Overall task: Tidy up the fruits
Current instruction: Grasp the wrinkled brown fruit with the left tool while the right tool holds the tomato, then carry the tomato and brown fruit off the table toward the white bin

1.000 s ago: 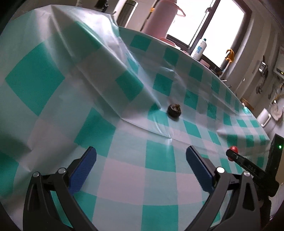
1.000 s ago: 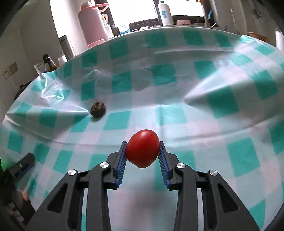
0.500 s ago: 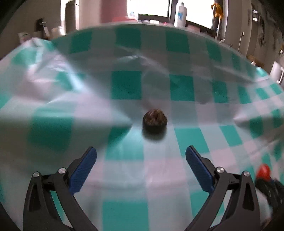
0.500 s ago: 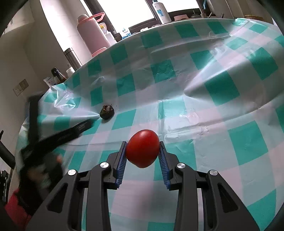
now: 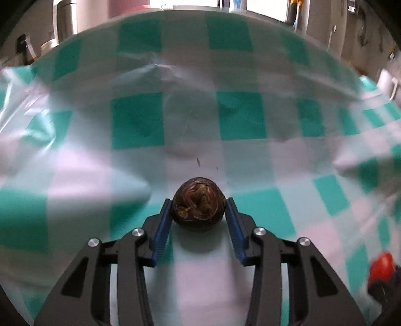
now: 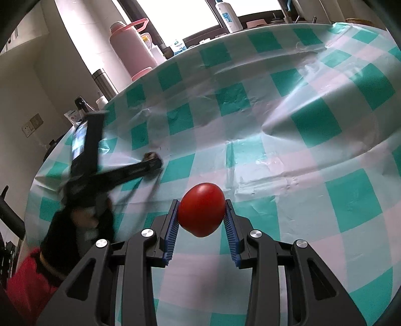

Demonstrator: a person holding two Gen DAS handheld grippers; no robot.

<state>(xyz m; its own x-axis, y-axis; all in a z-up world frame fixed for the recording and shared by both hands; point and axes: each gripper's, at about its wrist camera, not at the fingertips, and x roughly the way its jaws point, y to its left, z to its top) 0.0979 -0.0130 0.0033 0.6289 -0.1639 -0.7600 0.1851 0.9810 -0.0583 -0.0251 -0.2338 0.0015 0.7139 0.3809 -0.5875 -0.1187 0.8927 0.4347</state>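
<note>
A dark brown round fruit (image 5: 198, 200) sits on the green-and-white checked tablecloth (image 5: 240, 117). My left gripper (image 5: 199, 213) has closed around it, blue pads against both sides. In the right wrist view the left gripper (image 6: 153, 161) shows as a blurred black arm reaching to the brown fruit (image 6: 149, 156). My right gripper (image 6: 201, 215) is shut on a red tomato (image 6: 201, 212) and holds it above the cloth. The tomato also shows at the lower right of the left wrist view (image 5: 381, 267).
The cloth has raised folds at the right (image 6: 313, 110) and left (image 5: 30, 125). A pink flask (image 6: 130, 54), a steel bottle (image 6: 104, 82) and a white bottle (image 6: 225, 15) stand beyond the table's far edge by the window.
My left gripper moved forward to the brown fruit and closed its jaws on it. My right gripper still holds the tomato and has shifted slightly.
</note>
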